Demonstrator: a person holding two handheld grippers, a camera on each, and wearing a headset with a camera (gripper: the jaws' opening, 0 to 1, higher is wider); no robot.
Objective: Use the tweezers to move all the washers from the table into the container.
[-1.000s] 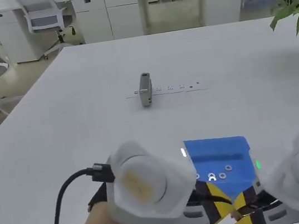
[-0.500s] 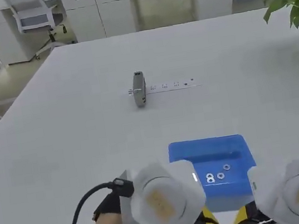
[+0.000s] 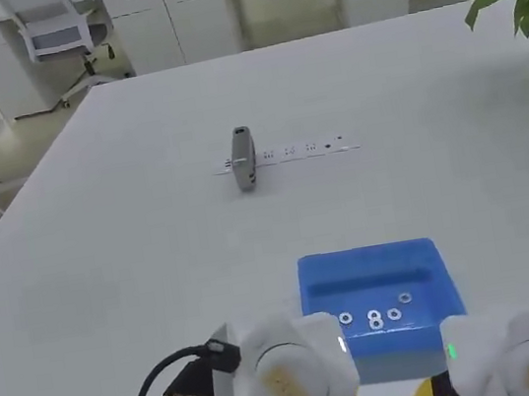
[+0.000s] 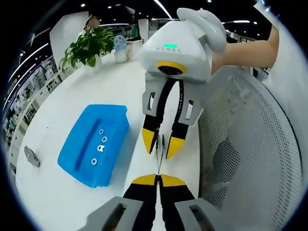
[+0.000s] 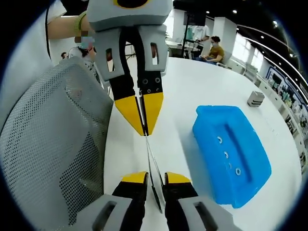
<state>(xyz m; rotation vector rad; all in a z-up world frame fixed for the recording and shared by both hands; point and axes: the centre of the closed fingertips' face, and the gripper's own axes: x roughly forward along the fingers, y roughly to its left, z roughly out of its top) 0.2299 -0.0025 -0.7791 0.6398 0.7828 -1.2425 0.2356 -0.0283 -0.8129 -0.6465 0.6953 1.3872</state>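
Washers [image 3: 374, 319], four of them, lay in a loose cluster on the floor of the blue container [image 3: 374, 261], toward its near wall. None could be seen loose on the white table [image 3: 153, 254], so by my reading the job was at or near its end. And the tweezers [image 5: 149, 159] were strung between both grippers! The left gripper [image 4: 158, 179] had its jaws pressed tight together on the slim end. The right gripper [image 5: 155, 179] kept its jaws narrowly apart with the broader end between them, apparently gripping it. So the tool's long axis ran straight from one gripper to the other, low over the table's near edge and roughly along the container's near wall. The container sat just ahead of the pair, about midway between them, and neither gripper was clearly closer. Any further pick, I'd judge, would need one gripper to let go first, then a swing of the tips forward toward the table.
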